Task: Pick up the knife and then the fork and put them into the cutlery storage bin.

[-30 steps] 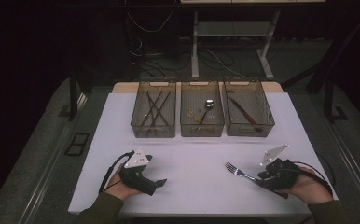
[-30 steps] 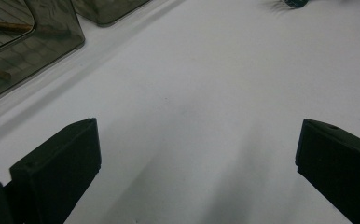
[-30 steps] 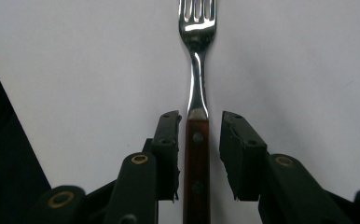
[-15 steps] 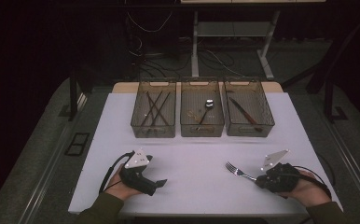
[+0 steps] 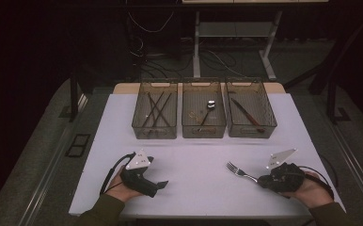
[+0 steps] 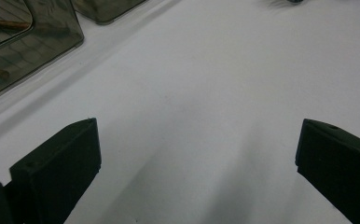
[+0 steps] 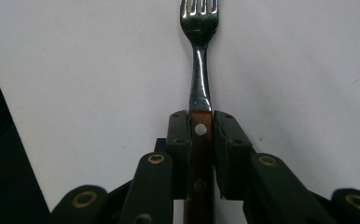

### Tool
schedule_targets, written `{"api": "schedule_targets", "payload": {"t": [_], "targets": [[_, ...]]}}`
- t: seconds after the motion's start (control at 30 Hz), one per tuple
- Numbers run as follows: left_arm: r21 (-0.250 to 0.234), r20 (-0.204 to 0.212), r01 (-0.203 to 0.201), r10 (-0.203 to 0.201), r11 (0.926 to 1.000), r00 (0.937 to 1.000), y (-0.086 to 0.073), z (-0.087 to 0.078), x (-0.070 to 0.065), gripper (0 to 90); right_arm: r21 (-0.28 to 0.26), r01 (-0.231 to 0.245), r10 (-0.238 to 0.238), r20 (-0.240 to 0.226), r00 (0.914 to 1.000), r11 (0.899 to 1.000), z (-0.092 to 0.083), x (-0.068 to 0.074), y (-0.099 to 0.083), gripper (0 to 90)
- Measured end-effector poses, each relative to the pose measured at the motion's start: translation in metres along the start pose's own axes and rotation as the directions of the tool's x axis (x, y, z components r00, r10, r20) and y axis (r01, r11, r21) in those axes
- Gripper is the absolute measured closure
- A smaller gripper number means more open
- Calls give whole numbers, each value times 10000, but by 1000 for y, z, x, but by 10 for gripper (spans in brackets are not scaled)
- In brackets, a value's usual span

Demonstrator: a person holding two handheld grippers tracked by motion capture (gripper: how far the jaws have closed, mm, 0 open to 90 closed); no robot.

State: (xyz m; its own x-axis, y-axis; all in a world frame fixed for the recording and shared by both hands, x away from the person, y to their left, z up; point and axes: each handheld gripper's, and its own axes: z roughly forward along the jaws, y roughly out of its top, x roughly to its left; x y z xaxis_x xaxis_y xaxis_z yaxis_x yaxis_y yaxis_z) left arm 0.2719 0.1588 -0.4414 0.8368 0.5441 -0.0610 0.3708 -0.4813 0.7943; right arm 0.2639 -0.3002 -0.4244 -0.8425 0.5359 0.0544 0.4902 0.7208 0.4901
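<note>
The right gripper [image 7: 200, 140] has just been closing and its jaws now clamp the wooden handle of the fork [image 7: 199, 56], tines pointing away over the white table [image 5: 193, 155]. The pick-up looks done; carrying it to one of the three bins [image 5: 204, 129] beyond the fork remains. The right hand [image 5: 311, 190] lies low and level. Well left of the fork, the left gripper [image 6: 192, 154] rests with jaws wide apart, empty.

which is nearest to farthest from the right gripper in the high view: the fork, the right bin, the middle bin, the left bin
1. fork: clamped by its wooden handle in the right gripper, tines pointing up-left.
2. right bin: straight beyond the gripper, holding a knife.
3. middle bin: further left, with a spoon inside.
4. left bin: farthest, across the table, nearer the left gripper.
</note>
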Motion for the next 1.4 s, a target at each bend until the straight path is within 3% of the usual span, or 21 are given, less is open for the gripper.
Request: {"api": "schedule_targets", "payload": {"t": [0.13,0.8,1.4], "targets": [[-2,-9,4,-4,10000,10000,0,0,0,0,-388,-116,113,-86,9999,9992,-6,-3,2,777],[-22,37,55,-55,10000,10000,0,0,0,0,-1186,-379,417,297,9987,9922,-32,-24,20,776],[-252,150,163,-159,9995,9998,-2,-1,1,0,-1836,-745,860,552,9948,9802,-58,-59,55,775]]}}
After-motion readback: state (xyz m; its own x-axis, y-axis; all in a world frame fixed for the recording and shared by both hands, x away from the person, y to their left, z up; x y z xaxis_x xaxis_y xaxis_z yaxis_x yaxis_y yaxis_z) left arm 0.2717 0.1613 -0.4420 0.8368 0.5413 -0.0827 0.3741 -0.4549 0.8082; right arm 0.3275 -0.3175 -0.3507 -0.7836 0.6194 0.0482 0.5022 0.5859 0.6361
